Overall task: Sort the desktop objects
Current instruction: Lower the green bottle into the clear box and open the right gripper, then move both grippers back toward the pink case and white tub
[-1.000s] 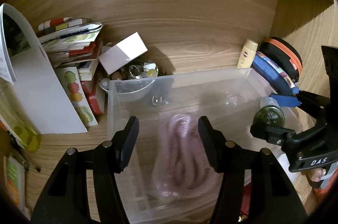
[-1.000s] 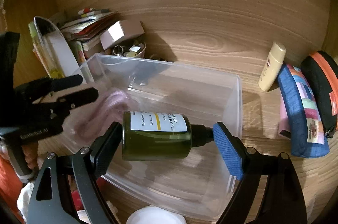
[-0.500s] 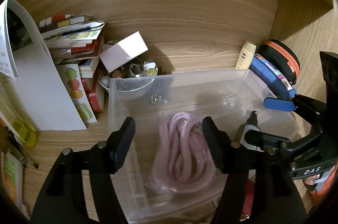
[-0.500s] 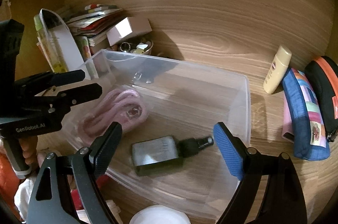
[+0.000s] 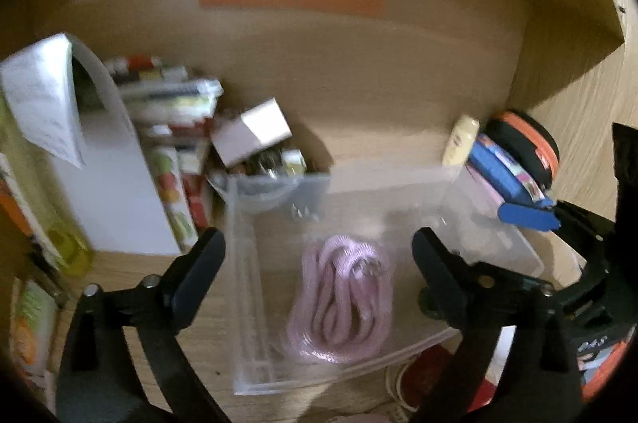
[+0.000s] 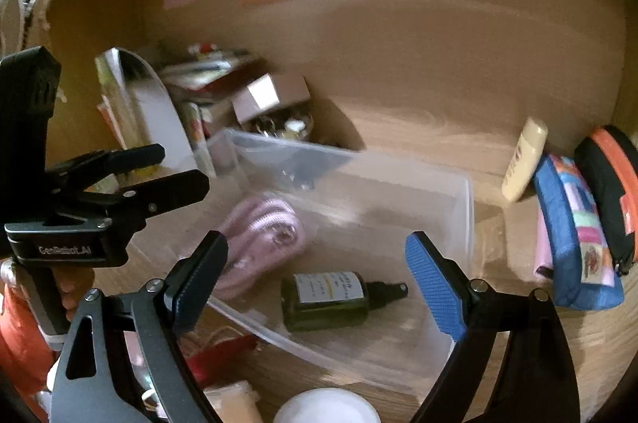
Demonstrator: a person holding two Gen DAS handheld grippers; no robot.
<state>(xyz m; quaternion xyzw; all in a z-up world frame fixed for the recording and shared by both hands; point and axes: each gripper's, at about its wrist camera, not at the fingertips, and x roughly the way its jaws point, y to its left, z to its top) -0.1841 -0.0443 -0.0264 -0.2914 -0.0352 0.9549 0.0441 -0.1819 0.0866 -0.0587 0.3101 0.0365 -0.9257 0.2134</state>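
A clear plastic bin [image 6: 462, 199] sits on the wooden desk; it also shows in the left wrist view [image 5: 243, 287]. Inside lie a coiled pink cord [image 5: 339, 303], also in the right wrist view [image 6: 255, 223], and a dark green spray bottle [image 6: 327, 297] on its side. My left gripper [image 5: 317, 263] is open and empty above the bin's left half. My right gripper [image 6: 315, 263] is open and empty above the bottle. Each gripper shows in the other's view: the left [image 6: 131, 176], the right [image 5: 530, 219].
A stack of books and booklets [image 5: 167, 96], a small white box [image 5: 251, 136] and a bowl of small items [image 5: 275, 164] stand behind the bin at left. A cream tube [image 6: 524, 158], a blue pencil case [image 6: 574, 227] and a black-orange pouch [image 6: 610, 187] lie at right. A white lid [image 6: 327, 407] is near the front.
The right gripper opened and let the green bottle fall into the bin, then rose away. Both grippers have pulled back and up from the bin; the left has opened wider.
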